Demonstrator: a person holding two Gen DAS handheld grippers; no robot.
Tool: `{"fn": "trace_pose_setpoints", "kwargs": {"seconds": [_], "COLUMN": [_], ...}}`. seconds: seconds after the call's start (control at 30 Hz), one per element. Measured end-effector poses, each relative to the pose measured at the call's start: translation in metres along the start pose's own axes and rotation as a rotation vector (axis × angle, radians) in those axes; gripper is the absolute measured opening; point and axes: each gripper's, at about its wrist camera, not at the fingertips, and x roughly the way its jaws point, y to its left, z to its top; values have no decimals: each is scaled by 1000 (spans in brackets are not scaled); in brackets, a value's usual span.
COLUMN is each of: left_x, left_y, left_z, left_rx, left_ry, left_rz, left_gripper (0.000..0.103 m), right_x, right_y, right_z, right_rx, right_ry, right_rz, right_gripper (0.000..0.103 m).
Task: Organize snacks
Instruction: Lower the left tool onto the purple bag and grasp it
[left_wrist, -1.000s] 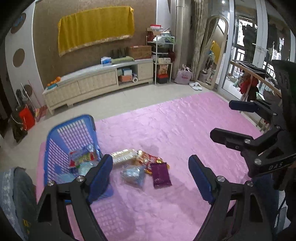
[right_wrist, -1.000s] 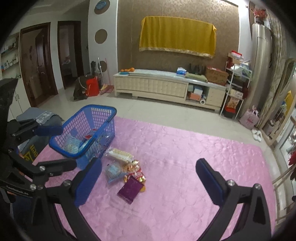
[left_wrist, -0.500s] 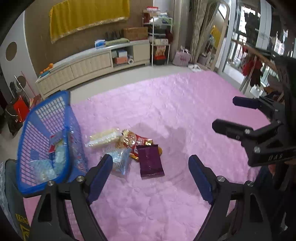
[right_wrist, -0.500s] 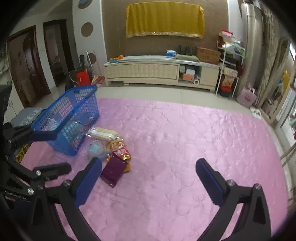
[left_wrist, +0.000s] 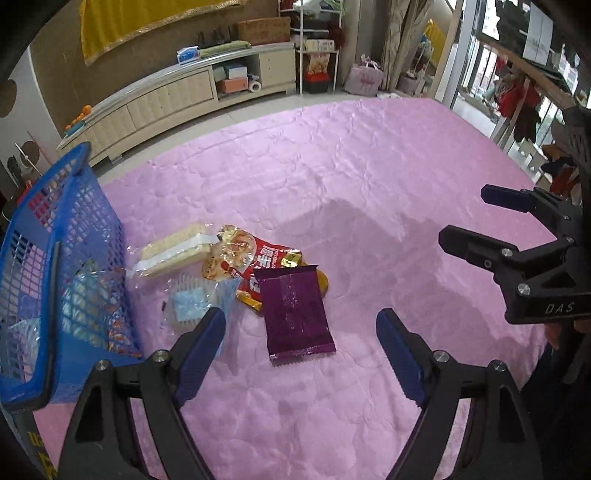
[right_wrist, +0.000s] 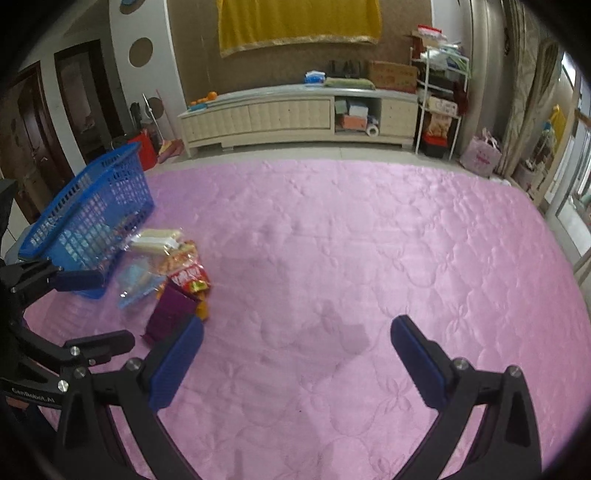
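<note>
A: Change since a second ago?
B: Left gripper (left_wrist: 301, 332) lowered over the pile, jaws spread, empty; pickup looks imminent.
A: Items, left to right?
B: Blue mesh basket (left_wrist: 74, 236), partly filled; clear crinkly bags (left_wrist: 192, 302); glossy red packet (left_wrist: 258, 258); flat purple pouch (left_wrist: 297, 314) on quilted pink mat (left_wrist: 369, 184); right gripper (right_wrist: 297, 350) spread, idle.

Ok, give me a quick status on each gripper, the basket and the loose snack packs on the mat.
left gripper: open, empty, above the mat near the purple packet.
right gripper: open, empty, over bare mat.
blue basket: upright on the mat, some packs already inside.
purple packet: flat on the mat, outside the basket.
red snack bag: on the mat, partly under the purple packet.
cream wafer pack: on the mat beside the basket.
clear blue pack: on the mat by the basket.
</note>
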Motion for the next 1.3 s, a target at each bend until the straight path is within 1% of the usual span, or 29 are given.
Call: {"fn": "trace_pose_setpoints", "kwargs": {"seconds": [0.13,0.27,0.37,0.63,0.7,0.77,0.87,0.93,1.0,1.03,1.2,1.3], "left_x": [14,30,40,54,58,61,63,64,65,66,63,46], "left_y": [1,3,3,2,1,1,2,3,4,6,6,11], "left_z": [6,10,11,12,11,9,8,8,9,8,-2,-13], "left_rx": [-19,-34,-24,-28,-22,-25,-40,-58,-75,-78,-90,-124], "left_ry": [31,65,89,130,141,152,163,165,164,163,151,109], "left_rz": [-5,-13,6,23,42,62,80,76,64,61,57,65], "left_gripper": [82,82,82,69,61,59,58,57,47,46,46,46], "right_x": [8,12,12,16,16,15,14,16,18,19,19,20], "right_y": [-6,-10,-10,-10,-10,-10,-10,-11,-11,-11,-10,-8], "right_z": [0,1,2,3,4,5,6,5,5,5,5,4], "right_rx": [3,22,26,37,43,44,50,53,61,63,63,57], "right_ry": [16,31,26,48,52,48,47,59,70,75,81,87], "right_rz": [-18,-5,-2,26,33,34,39,46,54,56,55,62], "right_gripper": [102,102,102,102,102,102,102,102,102,102,102,102]}}
